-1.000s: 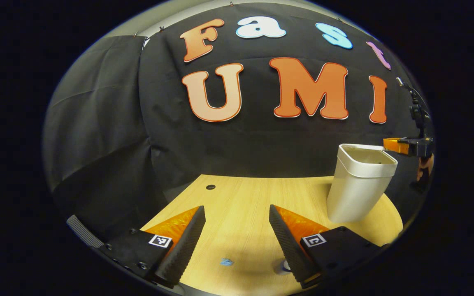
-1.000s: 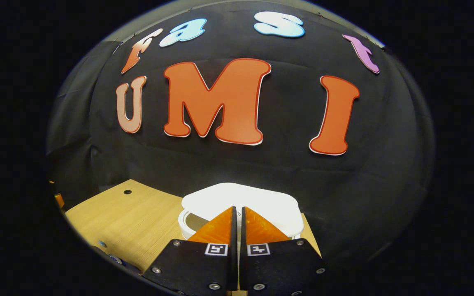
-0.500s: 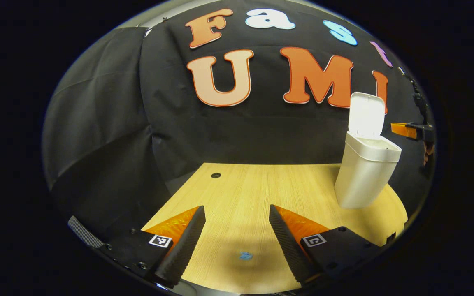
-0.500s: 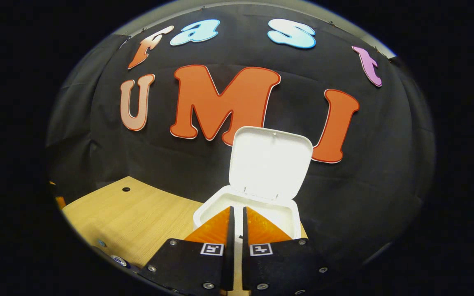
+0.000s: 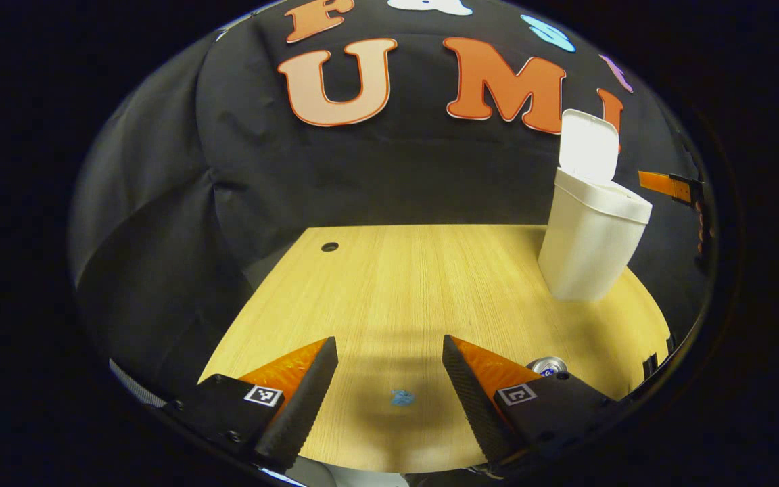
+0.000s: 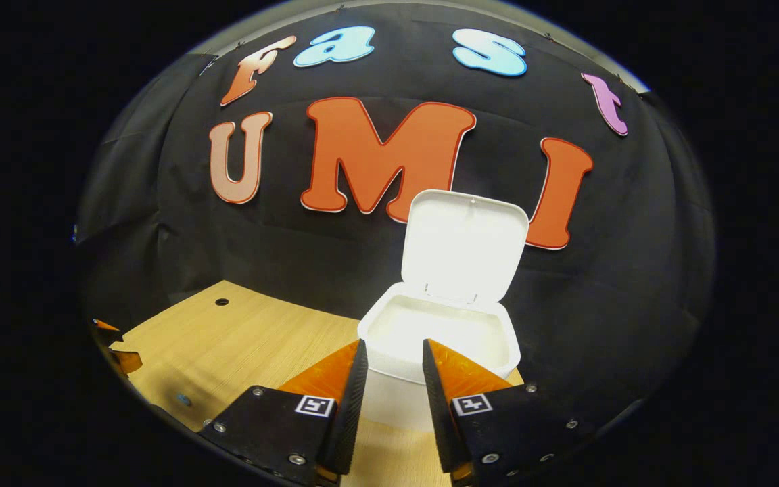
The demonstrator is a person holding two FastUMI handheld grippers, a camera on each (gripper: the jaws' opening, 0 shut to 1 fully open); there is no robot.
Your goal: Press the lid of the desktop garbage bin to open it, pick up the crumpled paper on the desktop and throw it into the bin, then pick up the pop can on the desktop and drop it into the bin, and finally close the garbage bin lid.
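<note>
The white desktop bin [image 5: 585, 250] stands at the table's far right with its lid [image 5: 589, 145] swung upright. In the right gripper view the bin [image 6: 370, 325] sits just beyond my right gripper [image 6: 393, 343], which is open a little, nothing between its fingers; the lid [image 6: 467, 247] stands up behind the opening. My left gripper [image 5: 387, 341] hangs open over the wooden table [image 5: 396, 284], holding nothing. The pop can's top [image 5: 546, 366] peeks out beside its right finger. A pale shape lies at the bottom edge under the left gripper; I cannot tell what it is.
A small blue speck [image 5: 401, 397] lies on the table between the left fingers. A cable hole [image 5: 329, 247] sits at the far left corner. My right gripper [image 5: 667, 184] shows beyond the bin. The black cloth wall closes the back.
The bin lid has sprung from closed to fully upright. My right gripper went from shut to open and drew back from the bin. The left view tipped down, bringing the can into sight.
</note>
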